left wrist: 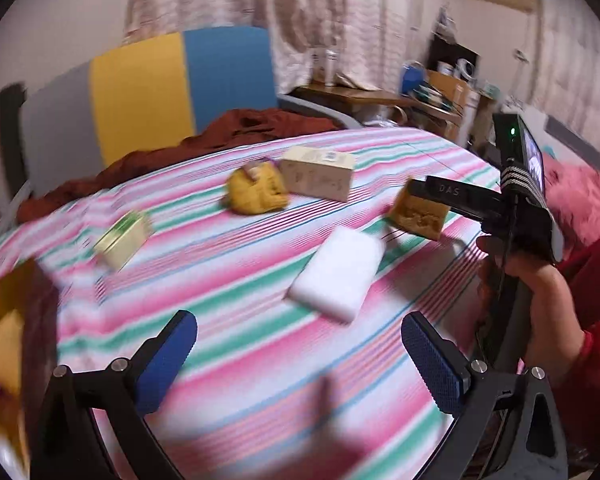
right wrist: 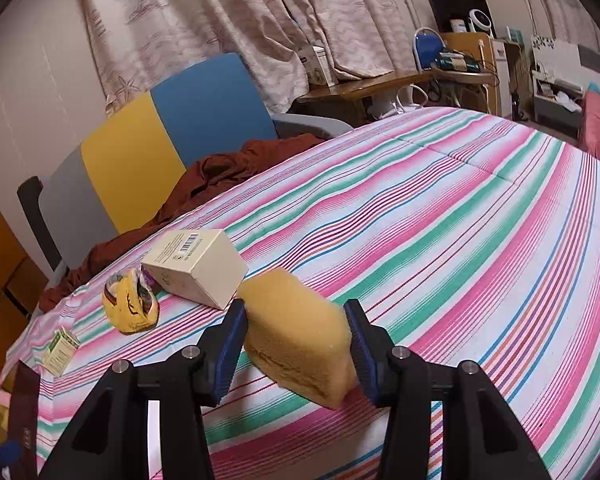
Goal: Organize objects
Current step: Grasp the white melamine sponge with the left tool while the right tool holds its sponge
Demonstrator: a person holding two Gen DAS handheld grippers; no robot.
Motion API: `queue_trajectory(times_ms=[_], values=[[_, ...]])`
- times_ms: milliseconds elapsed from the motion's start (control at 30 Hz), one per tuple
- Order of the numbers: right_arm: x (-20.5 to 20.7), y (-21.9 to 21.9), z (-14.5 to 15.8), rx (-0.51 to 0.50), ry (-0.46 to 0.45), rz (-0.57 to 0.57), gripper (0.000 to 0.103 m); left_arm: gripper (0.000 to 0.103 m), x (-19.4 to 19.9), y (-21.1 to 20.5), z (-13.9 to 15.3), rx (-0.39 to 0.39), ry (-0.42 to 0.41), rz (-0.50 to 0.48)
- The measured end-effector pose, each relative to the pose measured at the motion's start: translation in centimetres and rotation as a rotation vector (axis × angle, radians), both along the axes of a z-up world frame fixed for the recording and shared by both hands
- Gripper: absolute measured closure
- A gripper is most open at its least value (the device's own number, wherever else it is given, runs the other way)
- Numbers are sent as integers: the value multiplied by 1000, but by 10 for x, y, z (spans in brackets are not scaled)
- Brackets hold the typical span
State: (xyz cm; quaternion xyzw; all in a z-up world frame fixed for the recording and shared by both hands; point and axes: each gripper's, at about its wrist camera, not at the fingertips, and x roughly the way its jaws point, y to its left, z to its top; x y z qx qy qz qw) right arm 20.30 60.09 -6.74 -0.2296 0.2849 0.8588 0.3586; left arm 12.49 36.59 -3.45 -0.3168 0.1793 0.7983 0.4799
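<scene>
Right tongs (right wrist: pixel 296 354) clamped on yellow foam sponge block (right wrist: pixel 300 340), raised off striped bed sheet (right wrist: pixel 460 240); left tongs (left wrist: pixel 300 364) wide open, empty. Risk: soft foam compressing, slipping out tilted

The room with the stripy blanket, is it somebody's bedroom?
Most likely a bedroom. A bed with a striped cover fills most of the view, long curtains hang along the wall, and a cluttered wooden desk stands beyond the bed.
</scene>
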Motion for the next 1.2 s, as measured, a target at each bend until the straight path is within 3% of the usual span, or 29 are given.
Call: queue_trajectory(times_ms=[167, 300, 400, 500, 567, 733, 967, 1200], values=[[3, 1, -5, -2, 13, -17, 53, 0, -8, 56, -19, -79, 84, -97], [4, 5, -12, -36, 15, -35, 54, 0, -14, 80, -36, -137, 68, -165], [5, 10, -17, -67, 17, -44, 54, 15, -21, 86, -51, -176, 19, -165], [6, 10, -18, -66, 21, -41, 55, 38, -30, 82, -51, -137, -46, -169], [5, 7, -17, -50, 15, -40, 57, 41, -33, 78, -50, -121, -52, -153], [5, 2, -14, -19, 20, -36, 59, 42, -32, 61, -46, -71, -37, -96], [3, -10, -7, 19, 24, -12, 59, 42, -29, 13, -31, 62, 25, 49], [-17, -52, 2, 39, 4, 120, 59, 42, -28, -16, -33, 103, 19, 138]])
